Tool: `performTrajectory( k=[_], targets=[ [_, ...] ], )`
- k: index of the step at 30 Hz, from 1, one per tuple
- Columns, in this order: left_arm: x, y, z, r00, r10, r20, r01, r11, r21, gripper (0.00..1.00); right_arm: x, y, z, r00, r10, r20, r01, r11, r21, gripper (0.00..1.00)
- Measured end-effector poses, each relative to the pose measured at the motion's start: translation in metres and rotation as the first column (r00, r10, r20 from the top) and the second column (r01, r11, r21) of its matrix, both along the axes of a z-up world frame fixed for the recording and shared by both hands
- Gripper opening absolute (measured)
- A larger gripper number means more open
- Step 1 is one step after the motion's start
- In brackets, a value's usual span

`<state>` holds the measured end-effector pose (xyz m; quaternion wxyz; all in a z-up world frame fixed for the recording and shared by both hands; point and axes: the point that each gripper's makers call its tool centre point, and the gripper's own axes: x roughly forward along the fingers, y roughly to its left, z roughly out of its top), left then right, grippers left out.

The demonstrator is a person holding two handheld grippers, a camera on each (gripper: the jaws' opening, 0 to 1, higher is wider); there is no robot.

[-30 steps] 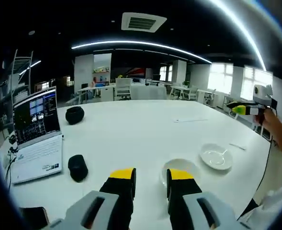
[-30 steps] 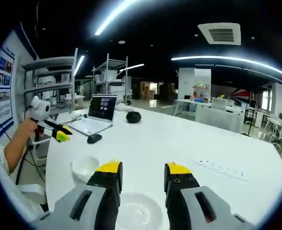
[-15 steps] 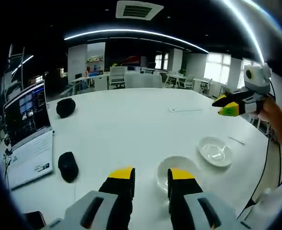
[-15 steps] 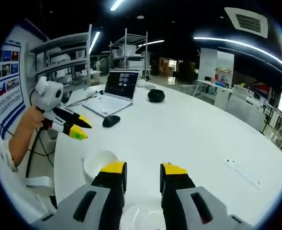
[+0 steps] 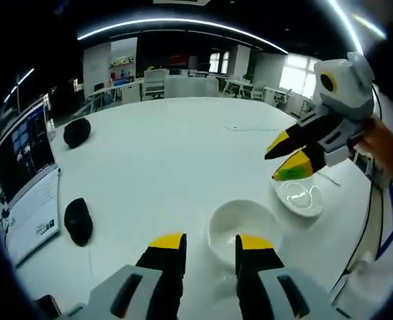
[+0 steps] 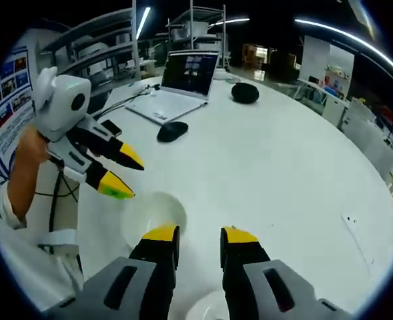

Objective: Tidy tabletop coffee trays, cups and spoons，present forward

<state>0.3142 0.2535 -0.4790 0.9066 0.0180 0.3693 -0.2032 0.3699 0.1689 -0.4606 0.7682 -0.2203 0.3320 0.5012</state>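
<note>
White table (image 5: 156, 153) spreads before me: my left gripper (image 5: 209, 245) hovers open-fingered over the cup (image 5: 243, 230), saucer (image 5: 299, 199) at two o'clock; right gripper (image 6: 197, 238) open too. Nothing tidied yet.

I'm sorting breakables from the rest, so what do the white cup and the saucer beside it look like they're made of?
The cup looks like glazed white ceramic: smooth, opaque, softly shiny. The saucer looks like glossy ceramic too, with bright glints across its well, though clear glass can't be ruled out.
</note>
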Motion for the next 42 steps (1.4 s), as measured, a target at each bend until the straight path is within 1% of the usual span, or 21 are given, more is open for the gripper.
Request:
performTrajectory(
  k=[1, 3, 6, 7, 9, 11, 13, 15, 18, 21, 24, 27, 29, 32, 34, 36, 37, 39, 42],
  targets=[
    [0.000, 0.000, -0.002, 1.000, -0.003, -0.009, 0.003, 1.000, 0.003, 0.31, -0.001, 0.001, -0.003, 1.000, 0.002, -0.007, -0.002, 1.000, -0.016, 0.26],
    [0.001, -0.001, -0.005, 1.000, -0.003, -0.023, 0.003, 1.000, 0.015, 0.31, -0.002, 0.001, -0.013, 1.000, 0.016, -0.020, -0.017, 0.997, -0.071, 0.26],
    [0.001, -0.002, -0.012, 0.999, -0.009, -0.053, 0.011, 0.999, 0.032, 0.32, -0.005, 0.006, -0.028, 0.996, 0.007, -0.084, -0.017, 0.993, -0.115, 0.26],
    [0.002, -0.002, -0.014, 0.998, -0.014, -0.060, 0.017, 0.999, 0.038, 0.32, -0.004, 0.009, -0.030, 0.997, 0.009, -0.080, -0.018, 0.993, -0.114, 0.26],
    [0.001, -0.002, -0.020, 0.997, -0.015, -0.081, 0.019, 0.999, 0.041, 0.32, -0.007, 0.009, -0.036, 0.996, 0.010, -0.085, -0.022, 0.990, -0.140, 0.26],
    [0.002, -0.003, -0.024, 0.996, -0.016, -0.093, 0.020, 0.999, 0.038, 0.32, -0.006, 0.011, -0.040, 0.996, 0.007, -0.086, -0.019, 0.988, -0.150, 0.26],
    [0.002, -0.004, -0.029, 0.994, -0.014, -0.107, 0.017, 0.999, 0.034, 0.32, -0.009, 0.011, -0.047, 0.995, -0.001, -0.101, -0.016, 0.986, -0.165, 0.26],
    [0.001, -0.006, -0.033, 0.993, -0.013, -0.114, 0.015, 1.000, 0.024, 0.32, -0.014, 0.012, -0.053, 0.991, -0.016, -0.129, -0.008, 0.984, -0.178, 0.26],
    [0.000, -0.008, -0.037, 0.992, -0.018, -0.121, 0.021, 1.000, 0.022, 0.32, -0.016, 0.013, -0.058, 0.992, -0.025, -0.123, 0.001, 0.981, -0.194, 0.26],
    [0.001, -0.008, -0.040, 0.992, -0.016, -0.128, 0.019, 1.000, 0.019, 0.32, -0.015, 0.014, -0.062, 0.990, -0.051, -0.129, 0.023, 0.977, -0.210, 0.25],
    [0.002, -0.008, -0.041, 0.991, -0.011, -0.135, 0.013, 1.000, 0.014, 0.32, -0.015, 0.014, -0.064, 0.989, -0.057, -0.134, 0.026, 0.975, -0.220, 0.25],
    [0.004, -0.007, -0.042, 0.990, -0.004, -0.142, 0.007, 1.000, 0.019, 0.31, -0.015, 0.014, -0.067, 0.985, -0.075, -0.156, 0.039, 0.974, -0.221, 0.24],
    [0.004, -0.007, -0.043, 0.989, 0.004, -0.149, -0.002, 1.000, 0.012, 0.29, -0.016, 0.015, -0.069, 0.985, -0.077, -0.157, 0.040, 0.973, -0.228, 0.23],
    [0.004, -0.008, -0.047, 0.986, 0.010, -0.164, -0.008, 1.000, 0.013, 0.27, -0.018, 0.013, -0.072, 0.984, -0.084, -0.158, 0.043, 0.969, -0.245, 0.21],
    [0.004, -0.010, -0.049, 0.984, 0.018, -0.177, -0.018, 1.000, 0.002, 0.22, -0.020, 0.015, -0.073, 0.981, -0.096, -0.171, 0.052, 0.968, -0.246, 0.17],
    [0.004, -0.010, -0.052, 0.981, 0.031, -0.190, -0.031, 1.000, 0.001, 0.21, -0.024, 0.017, -0.074, 0.973, -0.119, -0.196, 0.068, 0.966, -0.250, 0.12],
    [0.004, -0.010, -0.053, 0.981, 0.036, -0.192, -0.035, 0.999, 0.008, 0.20, -0.021, 0.017, -0.074, 0.973, -0.141, -0.183, 0.092, 0.963, -0.253, 0.12],
    [0.005, -0.009, -0.052, 0.980, 0.043, -0.195, -0.043, 0.999, 0.003, 0.20, -0.022, 0.017, -0.073, 0.975, -0.136, -0.176, 0.086, 0.960, -0.266, 0.11],
    [0.006, -0.008, -0.052, 0.977, 0.060, -0.204, -0.062, 0.998, -0.003, 0.18, -0.020, 0.015, -0.073, 0.964, -0.182, -0.192, 0.121, 0.950, -0.289, 0.10]
  ],
)
